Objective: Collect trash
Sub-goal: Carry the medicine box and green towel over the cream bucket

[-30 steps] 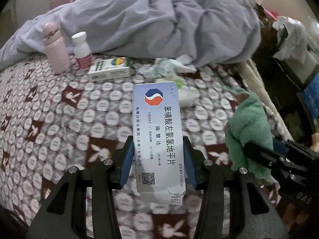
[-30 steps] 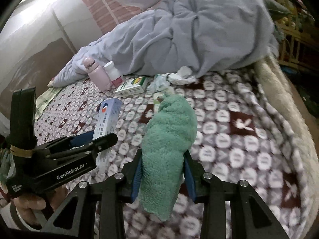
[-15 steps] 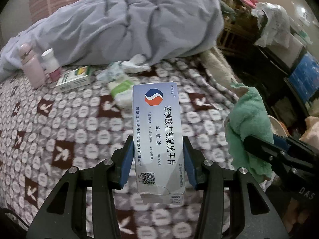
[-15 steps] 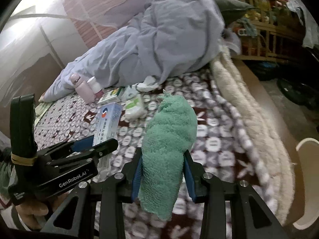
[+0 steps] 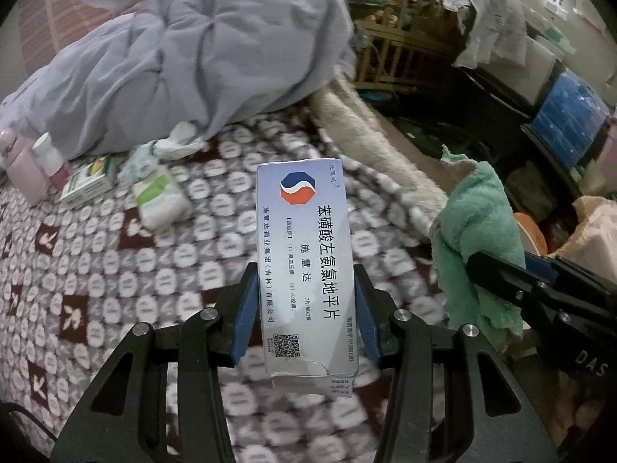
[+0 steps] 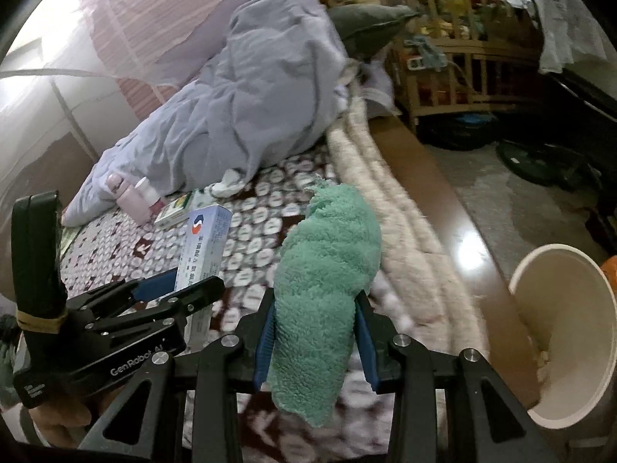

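- Now both tools have swung away from the middle of the bed [image 5: 115,270] toward its outer edge; against the earlier views, the bin [image 6: 563,332] on the floor has come into the right wrist view at lower right.
- Judgement: this is the carry step, with both items lifted clear of the bed and heading to the bin; release is not yet done.
- Left tool [image 5: 304,305]: jaws partly closed, both blue pads pressed on the long sides of the medicine box [image 5: 304,254], which stands upright between them.
- Right tool [image 6: 314,339]: jaws narrowly set, clamped on the green cloth [image 6: 327,270], whose loose end hangs below the pads.
- Still on the bed, near the grey quilt [image 5: 193,58]: a pink bottle [image 5: 23,169], a small white bottle [image 5: 48,154], a green-and-white box [image 5: 88,185], a tissue pack [image 5: 158,196] and crumpled tissue [image 5: 181,139].
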Demonstrator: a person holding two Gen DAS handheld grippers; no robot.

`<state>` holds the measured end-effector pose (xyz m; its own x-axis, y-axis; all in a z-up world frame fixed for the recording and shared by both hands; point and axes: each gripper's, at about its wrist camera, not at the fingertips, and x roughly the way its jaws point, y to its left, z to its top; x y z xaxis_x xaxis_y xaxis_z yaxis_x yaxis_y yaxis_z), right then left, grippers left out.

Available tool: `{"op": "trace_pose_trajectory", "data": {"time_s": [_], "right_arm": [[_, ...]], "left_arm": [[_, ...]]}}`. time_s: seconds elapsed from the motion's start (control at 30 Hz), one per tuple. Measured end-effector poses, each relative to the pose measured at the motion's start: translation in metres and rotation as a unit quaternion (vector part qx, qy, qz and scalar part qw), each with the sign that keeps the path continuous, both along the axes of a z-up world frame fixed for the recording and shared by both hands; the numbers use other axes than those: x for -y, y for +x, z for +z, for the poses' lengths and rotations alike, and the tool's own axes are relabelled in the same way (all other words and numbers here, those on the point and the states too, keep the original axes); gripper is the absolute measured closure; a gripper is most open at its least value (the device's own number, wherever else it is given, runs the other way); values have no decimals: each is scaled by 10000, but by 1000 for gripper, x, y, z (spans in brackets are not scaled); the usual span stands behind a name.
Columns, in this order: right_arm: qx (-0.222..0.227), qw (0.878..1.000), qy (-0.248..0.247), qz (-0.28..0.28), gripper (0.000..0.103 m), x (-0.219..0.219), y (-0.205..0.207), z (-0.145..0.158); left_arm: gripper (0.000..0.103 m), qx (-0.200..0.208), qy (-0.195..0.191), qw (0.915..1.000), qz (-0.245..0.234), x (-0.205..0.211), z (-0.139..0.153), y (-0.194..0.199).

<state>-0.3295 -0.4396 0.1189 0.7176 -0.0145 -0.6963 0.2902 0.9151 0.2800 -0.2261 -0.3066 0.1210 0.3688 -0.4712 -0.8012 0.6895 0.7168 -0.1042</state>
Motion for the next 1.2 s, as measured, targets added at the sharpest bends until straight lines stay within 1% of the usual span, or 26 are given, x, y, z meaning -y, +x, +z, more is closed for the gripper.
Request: {"op": "trace_pose_trajectory", "data": {"time_s": [0.3,0.57,0.7,1.0,1.2], "right_arm": [[-18,9990,51,-443,67,37,-28,-1],[-59,9969,1,-789,67,64,-54,-3],[-108,9951,-90,-980,67,78,-65,-3],[-201,9905,-35,-1361,67,109,-92,-10],[-234,9876,-11,-1552,67,123,-105,-14]], "left_arm": [[59,-30,-23,9992,-386,38,2,-22],[59,-30,-3,9975,-711,67,3,-40],[59,-90,6,9962,-865,83,1,-49],[59,-86,43,9921,-1249,121,2,-73],[59,-109,67,9899,-1412,140,-1,-82]]}}
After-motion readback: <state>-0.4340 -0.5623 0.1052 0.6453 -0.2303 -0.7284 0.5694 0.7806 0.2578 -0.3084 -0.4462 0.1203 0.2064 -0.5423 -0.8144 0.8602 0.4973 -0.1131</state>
